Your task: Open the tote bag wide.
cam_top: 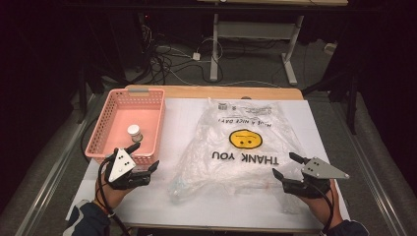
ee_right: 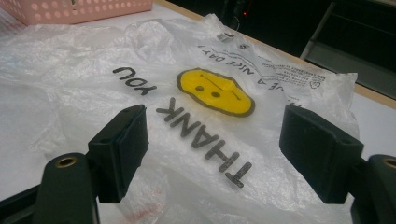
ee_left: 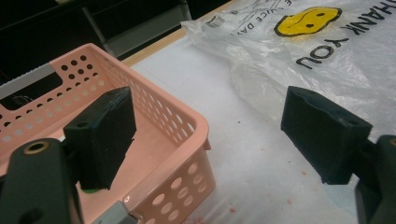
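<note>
The plastic bag [cam_top: 236, 147] lies flat on the white table cover [cam_top: 187, 113], filling the middle of it, its long axis running from my edge of the table toward the far edge. Its printed end with the small lettering points away from me, so from the high view the words THANK YOU and the yellow smiley face [cam_top: 245, 138] read upside down. The film is thin, translucent and heavily creased, whitish where the folds pile up, with black block letters and a black-outlined face; along the near left corner it bunches into a thicker crumpled ridge. My right gripper [cam_top: 290, 169] rests at the bag's near right corner, jaws spread wide with nothing between them; in the right gripper view the two black pads frame the lettering from above without pressing on the film. My left gripper [cam_top: 142, 160] sits to the left of the bag, just at the near end of the pink basket [cam_top: 105, 125], jaws likewise wide apart and empty, one pad standing over the basket's corner and the other over the bare cover beside the bag. Inside the basket stands a small white-capped container [cam_top: 134, 132].
</note>
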Action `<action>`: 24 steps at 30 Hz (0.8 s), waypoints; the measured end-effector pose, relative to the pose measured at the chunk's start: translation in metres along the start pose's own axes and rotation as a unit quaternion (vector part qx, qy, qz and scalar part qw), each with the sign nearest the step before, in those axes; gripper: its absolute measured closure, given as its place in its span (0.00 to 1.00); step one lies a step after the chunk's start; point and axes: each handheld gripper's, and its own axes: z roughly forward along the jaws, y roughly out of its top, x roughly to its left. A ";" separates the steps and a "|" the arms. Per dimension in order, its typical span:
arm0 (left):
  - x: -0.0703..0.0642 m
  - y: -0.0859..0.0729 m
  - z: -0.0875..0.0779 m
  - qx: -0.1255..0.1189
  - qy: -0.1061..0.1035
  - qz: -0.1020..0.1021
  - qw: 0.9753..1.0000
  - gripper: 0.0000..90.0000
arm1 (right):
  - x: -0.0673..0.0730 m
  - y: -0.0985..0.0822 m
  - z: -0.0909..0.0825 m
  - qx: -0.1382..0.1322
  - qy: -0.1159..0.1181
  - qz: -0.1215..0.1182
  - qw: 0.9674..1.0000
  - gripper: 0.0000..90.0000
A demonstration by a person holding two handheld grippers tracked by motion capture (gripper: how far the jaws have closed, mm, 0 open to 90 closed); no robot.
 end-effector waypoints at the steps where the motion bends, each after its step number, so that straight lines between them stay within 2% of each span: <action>1: 0.000 0.000 0.000 0.002 0.001 0.000 1.000 0.19 | -0.001 0.000 0.000 0.000 -0.001 -0.002 1.000 0.27; 3: 0.000 0.000 0.000 0.003 0.001 0.002 1.000 0.19 | -0.001 0.000 0.000 0.001 -0.002 -0.001 1.000 0.28; 7: -0.001 0.000 0.000 0.006 0.003 0.003 1.000 0.20 | -0.011 0.002 -0.001 0.002 -0.023 -0.006 1.000 0.31; 9: -0.001 0.000 0.000 0.006 0.002 0.002 1.000 0.20 | -0.020 0.004 -0.001 0.002 -0.036 -0.011 0.999 0.32; 14: 0.000 -0.002 0.000 0.011 0.002 0.004 1.000 0.20 | -0.054 0.015 0.006 0.014 -0.057 0.009 0.998 0.34; 16: 0.001 -0.002 -0.001 0.011 0.003 0.000 1.000 0.20 | -0.068 0.021 0.015 0.024 -0.066 0.008 0.997 0.35; 19: 0.001 -0.002 -0.001 0.010 0.003 0.001 1.000 0.20 | -0.091 0.032 0.036 0.044 -0.067 0.007 0.997 0.35; 23: 0.002 -0.002 0.001 0.013 0.002 0.002 1.000 0.20 | -0.120 0.048 0.075 0.091 -0.076 0.009 0.993 0.37; 24: 0.002 -0.002 0.001 0.014 0.003 0.002 1.000 0.20 | -0.128 0.051 0.086 0.108 -0.074 0.021 0.991 0.37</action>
